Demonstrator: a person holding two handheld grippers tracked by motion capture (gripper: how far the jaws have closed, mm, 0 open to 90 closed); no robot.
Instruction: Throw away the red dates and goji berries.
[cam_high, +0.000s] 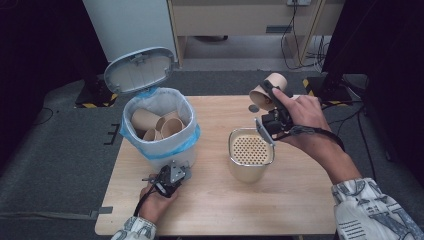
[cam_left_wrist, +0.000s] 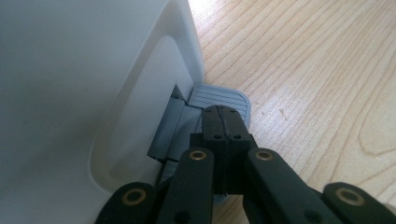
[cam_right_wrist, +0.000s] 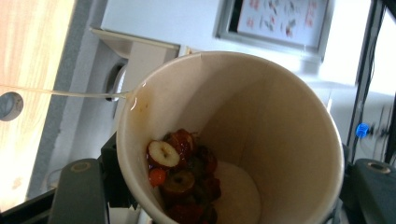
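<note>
High view: the right gripper (cam_high: 268, 102) is clamped on a brown paper cup (cam_high: 268, 91), tipped on its side in the air above the desk's (cam_high: 215, 205) far edge, just beyond a cream strainer pot (cam_high: 250, 154) at mid-desk. The left gripper (cam_high: 171, 176), jaws closed on nothing, rests near the near-left corner at the foot of a white pedal bin (cam_high: 161, 125), lid up, holding more cups.

Left gripper view: the closed jaws press on the bin's grey pedal (cam_left_wrist: 219, 100).

Right gripper view: the paper cup (cam_right_wrist: 261, 135) holds sliced red fruit (cam_right_wrist: 184, 175); a thin stream (cam_right_wrist: 60, 92) of liquid leaves its rim.
</note>
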